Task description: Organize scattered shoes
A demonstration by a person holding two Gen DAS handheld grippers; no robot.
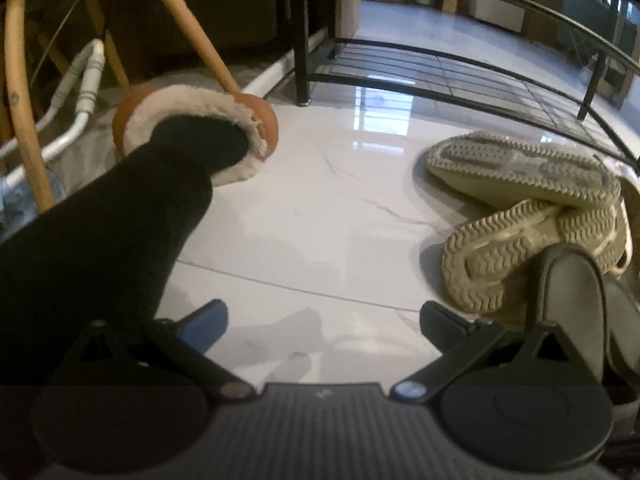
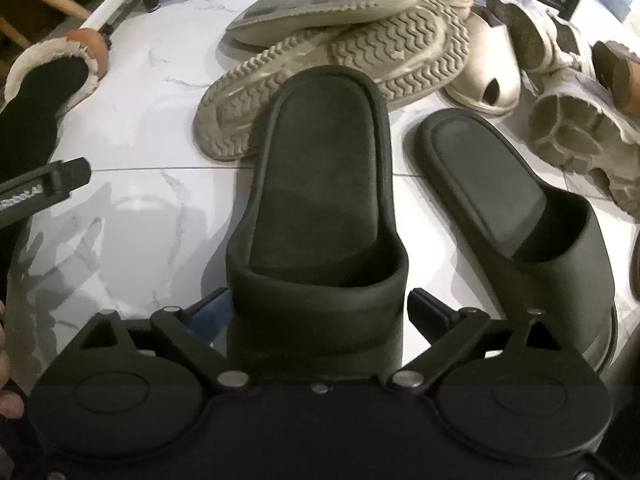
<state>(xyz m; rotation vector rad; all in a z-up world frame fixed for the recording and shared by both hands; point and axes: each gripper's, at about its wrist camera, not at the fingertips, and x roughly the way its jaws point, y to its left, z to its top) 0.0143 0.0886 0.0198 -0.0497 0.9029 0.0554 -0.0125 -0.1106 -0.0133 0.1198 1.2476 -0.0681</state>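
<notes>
While our left gripper (image 1: 323,322) hangs wide apart over bare floor (image 1: 320,220), holding nothing, our right gripper (image 2: 320,312) straddles a black slide (image 2: 320,200). Its jaws seem spread, contact unclear. Beige sneakers (image 2: 340,48) lie beyond.

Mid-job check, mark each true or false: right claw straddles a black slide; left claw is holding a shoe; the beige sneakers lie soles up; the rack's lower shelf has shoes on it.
1. The right claw straddles a black slide. True; open, not yet clamped.
2. The left claw holds a shoe. False; open over bare floor.
3. The beige sneakers lie soles up. True.
4. The rack's lower shelf holds shoes. False; the visible part is bare.
</notes>
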